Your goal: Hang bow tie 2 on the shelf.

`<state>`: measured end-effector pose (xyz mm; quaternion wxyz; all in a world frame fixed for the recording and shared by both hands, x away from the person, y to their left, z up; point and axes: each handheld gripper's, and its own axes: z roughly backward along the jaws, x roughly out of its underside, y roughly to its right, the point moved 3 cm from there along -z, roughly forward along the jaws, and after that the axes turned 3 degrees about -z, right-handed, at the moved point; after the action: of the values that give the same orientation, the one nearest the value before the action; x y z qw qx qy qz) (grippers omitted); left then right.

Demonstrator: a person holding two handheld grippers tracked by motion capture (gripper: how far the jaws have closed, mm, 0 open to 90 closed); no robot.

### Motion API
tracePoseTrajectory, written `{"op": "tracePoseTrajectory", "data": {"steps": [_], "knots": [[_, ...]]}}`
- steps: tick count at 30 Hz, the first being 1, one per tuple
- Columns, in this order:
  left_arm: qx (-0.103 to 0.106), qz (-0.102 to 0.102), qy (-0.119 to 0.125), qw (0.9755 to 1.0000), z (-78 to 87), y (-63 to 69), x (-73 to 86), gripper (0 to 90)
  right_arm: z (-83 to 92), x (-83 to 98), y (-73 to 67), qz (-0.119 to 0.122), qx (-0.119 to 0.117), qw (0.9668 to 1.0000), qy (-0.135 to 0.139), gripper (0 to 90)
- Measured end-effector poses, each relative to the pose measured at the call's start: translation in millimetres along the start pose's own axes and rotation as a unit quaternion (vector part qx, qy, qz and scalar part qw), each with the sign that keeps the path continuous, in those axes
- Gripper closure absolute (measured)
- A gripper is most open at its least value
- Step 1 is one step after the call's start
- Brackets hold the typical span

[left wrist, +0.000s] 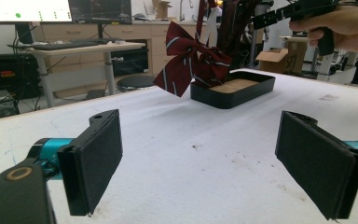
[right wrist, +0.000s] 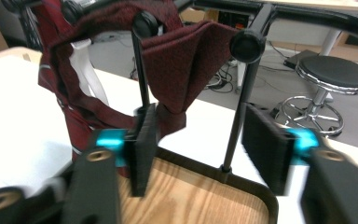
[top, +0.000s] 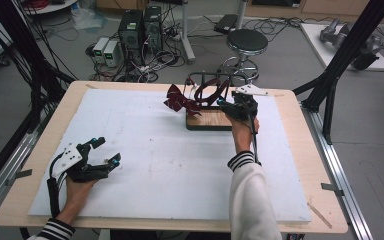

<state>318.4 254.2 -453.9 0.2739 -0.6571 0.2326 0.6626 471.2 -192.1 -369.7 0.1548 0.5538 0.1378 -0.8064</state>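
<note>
The left gripper [top: 101,152] rests near the left edge of the white foam board [top: 145,165], jaws spread wide, empty. Farther right, a dark red striped bow tie [top: 179,101] hangs beside the black wood-floored stand [top: 208,120]. The right gripper [right wrist: 200,140] hovers over that stand, jaws parted, gripping nothing. No legible writing.

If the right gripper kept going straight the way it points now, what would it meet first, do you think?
Probably the dark red tie draped over the black rack, hanging just ahead between the right gripper's open jaws; exact depth is unclear.
</note>
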Motion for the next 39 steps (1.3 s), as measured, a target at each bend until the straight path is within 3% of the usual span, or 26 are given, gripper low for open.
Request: {"op": "tracePoseTrajectory", "data": {"steps": [3,7,12,19,27,37,39], "knots": [[-0.001,-0.001,0.0,1.0,-0.2,0.0,0.0,15.2,4.3,-1.4,-3.2,-0.003,-0.006,1.0,-0.002,30.6],[-0.001,-0.001,0.0,1.0,-0.1,-0.2,0.0,15.1,16.0,-5.2,-9.7,-0.003,-0.017,0.9997,0.015,21.1],[0.0,-0.001,-0.001,1.0,-0.1,-0.1,0.0,15.1,33.0,-8.2,-11.8,0.016,-0.019,0.9994,0.023,17.1],[0.0,-0.001,0.0,1.0,-0.1,0.2,0.0,15.1,68.0,-0.1,-3.9,0.0,-0.025,0.9984,0.051,13.5],[0.0,-0.004,0.001,1.0,0.2,0.7,-0.2,15.0,107.7,23.6,-3.9,0.0,-0.031,0.997,0.072,12.3],[-0.001,-0.004,0.001,1.0,1.3,1.4,-0.4,15.0,145.4,74.2,-17.2,0.029,-0.045,0.994,0.096,12.2],[-0.002,-0.005,0.002,1.0,1.7,1.5,-0.4,15.0,149.7,84.6,-16.7,0.022,-0.049,0.9935,0.1,12.2]]}}
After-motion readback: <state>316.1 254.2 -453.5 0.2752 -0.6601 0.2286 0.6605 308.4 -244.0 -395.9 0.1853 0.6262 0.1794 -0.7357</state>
